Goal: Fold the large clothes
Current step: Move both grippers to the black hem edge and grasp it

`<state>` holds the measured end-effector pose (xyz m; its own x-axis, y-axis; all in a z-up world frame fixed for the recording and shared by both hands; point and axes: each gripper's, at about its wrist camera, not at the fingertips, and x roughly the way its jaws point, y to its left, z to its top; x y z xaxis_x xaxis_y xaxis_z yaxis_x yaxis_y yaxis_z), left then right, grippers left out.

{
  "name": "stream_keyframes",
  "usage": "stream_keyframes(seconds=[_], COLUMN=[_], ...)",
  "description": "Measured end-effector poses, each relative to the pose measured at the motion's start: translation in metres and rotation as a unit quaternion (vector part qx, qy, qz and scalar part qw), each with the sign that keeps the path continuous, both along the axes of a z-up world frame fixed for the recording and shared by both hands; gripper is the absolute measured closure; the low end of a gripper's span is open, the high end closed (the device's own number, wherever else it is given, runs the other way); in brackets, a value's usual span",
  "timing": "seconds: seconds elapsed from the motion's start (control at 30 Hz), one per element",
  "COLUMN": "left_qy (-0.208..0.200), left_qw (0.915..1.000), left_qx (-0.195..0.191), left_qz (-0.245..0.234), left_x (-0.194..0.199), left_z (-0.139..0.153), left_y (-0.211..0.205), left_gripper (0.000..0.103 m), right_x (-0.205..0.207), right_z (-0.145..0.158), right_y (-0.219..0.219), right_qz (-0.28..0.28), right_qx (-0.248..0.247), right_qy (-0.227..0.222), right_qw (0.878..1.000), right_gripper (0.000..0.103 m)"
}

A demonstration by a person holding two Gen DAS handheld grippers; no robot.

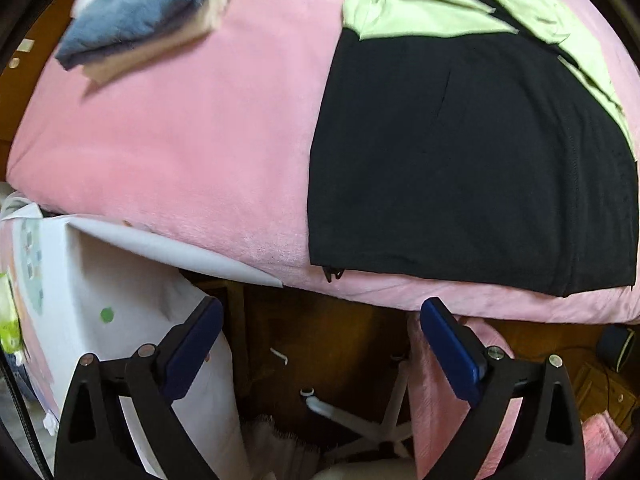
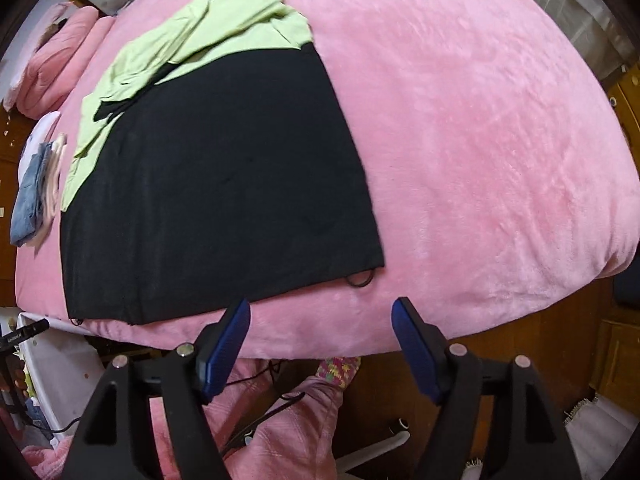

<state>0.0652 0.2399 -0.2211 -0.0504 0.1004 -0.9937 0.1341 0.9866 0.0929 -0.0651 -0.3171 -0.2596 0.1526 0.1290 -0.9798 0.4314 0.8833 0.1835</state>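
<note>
Blanket: pink plush, soft nap. Garment: black matt cloth. Floor: glossy brown wood.

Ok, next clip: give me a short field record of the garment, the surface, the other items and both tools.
surface: pink plush blanket covering a bed
garment: black cloth spread flat, near hem at the bed's edge, pale green fabric at its far end
other items: folded blue denim piece lying apart on the blanket
left tool: open, empty, just off the bed's edge
right tool: open, empty, near the black hem
fold: none on the black cloth
</note>
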Motion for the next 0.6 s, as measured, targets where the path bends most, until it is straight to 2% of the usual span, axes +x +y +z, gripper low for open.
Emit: stream_keyframes(seconds=[0.13, 0.3, 0.43, 0.6], left_qy=[0.024, 0.07, 0.082, 0.099], left_qw=[0.9997, 0.9973, 0.9964, 0.9926], left_qx=[0.005, -0.022, -0.021, -0.069], left_qz=[0.0, 0.003, -0.006, 0.012], left_x=[0.01, 0.028, 0.04, 0.063], left_z=[-0.024, -0.054, -0.069, -0.087], left_y=[0.005, 0.014, 0.018, 0.031], left_gripper=[0.005, 0.005, 0.005, 0.005], right_x=[0.005, 0.011, 0.018, 0.029], right_z=[-0.018, -0.045, -0.058, -0.069], right_y=[-0.011, -0.023, -0.022, -0.025], right_qz=[0.002, -0.002, 0.006, 0.003], right_qx=[-0.008, -0.007, -0.016, -0.011], right_qy=[0.022, 0.071, 0.092, 0.113], right_qw=[1.0, 0.997, 0.996, 0.994], right_gripper=[0.03, 0.03, 0.03, 0.03])
